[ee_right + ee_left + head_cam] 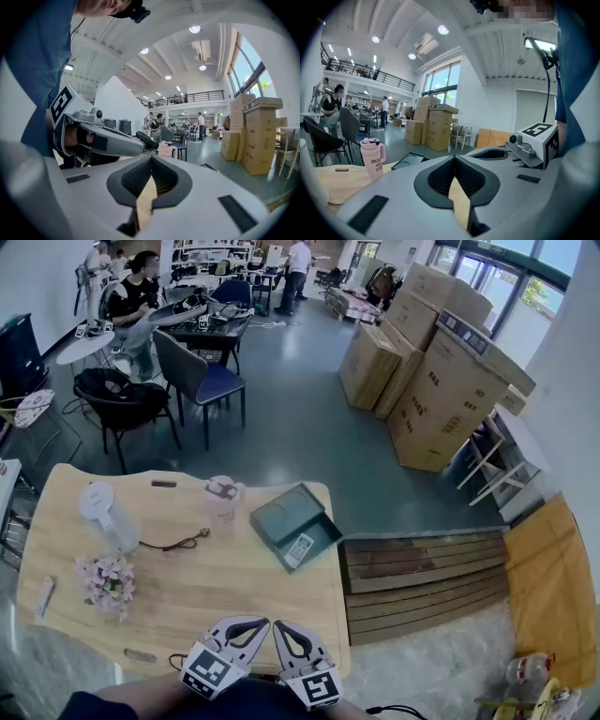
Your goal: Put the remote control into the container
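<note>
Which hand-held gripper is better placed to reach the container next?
Probably right: the right hand-held gripper, shut and empty, sits nearer the container, which lies at the right of the table.

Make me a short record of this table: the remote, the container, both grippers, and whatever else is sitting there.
remote control: lying inside the container
container: dark, open, far right part of the table
left gripper: jaws together, empty, at the near edge
right gripper: jaws together, empty, beside the left
other items: pink tumbler, flowers, cable
</note>
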`<state>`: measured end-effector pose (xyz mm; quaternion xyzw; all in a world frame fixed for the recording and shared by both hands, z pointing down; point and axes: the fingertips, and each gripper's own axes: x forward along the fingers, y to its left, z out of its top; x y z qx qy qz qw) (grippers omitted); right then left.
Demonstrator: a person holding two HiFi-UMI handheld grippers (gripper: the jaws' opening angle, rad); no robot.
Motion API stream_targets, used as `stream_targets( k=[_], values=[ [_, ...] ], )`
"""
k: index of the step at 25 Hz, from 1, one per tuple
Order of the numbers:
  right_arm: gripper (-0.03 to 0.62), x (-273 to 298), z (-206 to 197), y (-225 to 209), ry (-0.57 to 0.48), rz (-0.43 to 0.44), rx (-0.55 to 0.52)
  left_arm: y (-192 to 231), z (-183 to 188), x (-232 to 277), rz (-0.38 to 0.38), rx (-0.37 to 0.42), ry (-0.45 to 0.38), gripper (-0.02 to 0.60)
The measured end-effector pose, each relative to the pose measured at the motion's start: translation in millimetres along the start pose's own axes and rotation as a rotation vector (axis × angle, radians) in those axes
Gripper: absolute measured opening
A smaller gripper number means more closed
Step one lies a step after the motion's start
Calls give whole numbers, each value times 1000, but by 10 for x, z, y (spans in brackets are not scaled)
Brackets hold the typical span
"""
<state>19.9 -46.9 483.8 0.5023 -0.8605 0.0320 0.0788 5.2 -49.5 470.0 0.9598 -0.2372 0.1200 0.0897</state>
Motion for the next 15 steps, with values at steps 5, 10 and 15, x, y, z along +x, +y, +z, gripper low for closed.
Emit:
stream_targets(
  k=[5, 10, 15],
  values=[
    [17, -18, -12, 15, 1, -1, 7, -21, -10, -12, 2, 3, -1, 12],
    [17, -48, 1, 32, 0, 3, 3, -44, 8, -33, 5, 2, -3, 12],
    [17, -99, 23, 15, -4, 0, -2, -102, 26, -33, 4, 6, -2, 12]
  ],
)
